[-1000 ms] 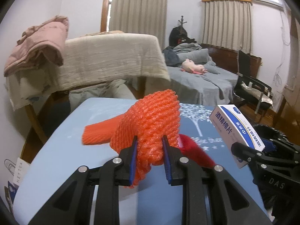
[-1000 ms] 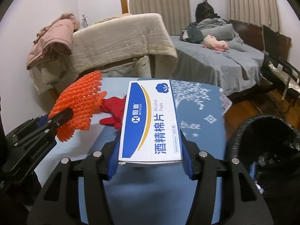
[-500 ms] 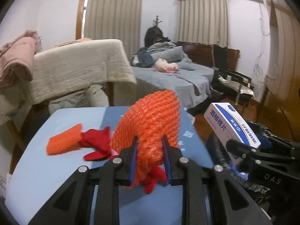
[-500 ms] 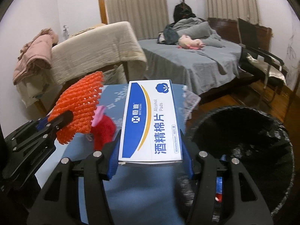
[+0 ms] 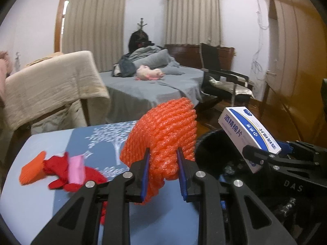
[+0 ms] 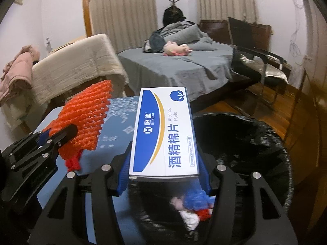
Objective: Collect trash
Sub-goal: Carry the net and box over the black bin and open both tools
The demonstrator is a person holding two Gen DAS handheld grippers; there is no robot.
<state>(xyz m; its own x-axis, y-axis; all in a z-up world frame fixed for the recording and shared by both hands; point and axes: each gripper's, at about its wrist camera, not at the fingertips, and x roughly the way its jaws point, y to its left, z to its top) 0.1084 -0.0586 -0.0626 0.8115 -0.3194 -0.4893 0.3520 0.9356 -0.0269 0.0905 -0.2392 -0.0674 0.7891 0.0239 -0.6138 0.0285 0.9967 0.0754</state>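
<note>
My left gripper [image 5: 163, 159] is shut on an orange foam fruit net [image 5: 163, 134], held above the blue table's right end; the net [image 6: 85, 122] also shows at the left of the right wrist view. My right gripper [image 6: 163, 163] is shut on a white and blue alcohol pads box [image 6: 163, 132], held over the near rim of a black-lined trash bin [image 6: 255, 143]. The box [image 5: 247, 134] and bin [image 5: 212, 147] appear at the right of the left wrist view. Inside the bin lie blue, red and white scraps [image 6: 194, 208].
On the blue table [image 5: 40, 204] lie a small orange foam piece [image 5: 30, 171] and red and pink scraps [image 5: 69, 173]. Behind stand a chair draped in a beige blanket [image 5: 51, 85], a grey bed [image 5: 155, 85] and a black chair [image 5: 220, 77].
Both grippers have swung right with their loads, from over the table to the trash bin. The bin now fills the right wrist view, and the scraps on the table have slid left.
</note>
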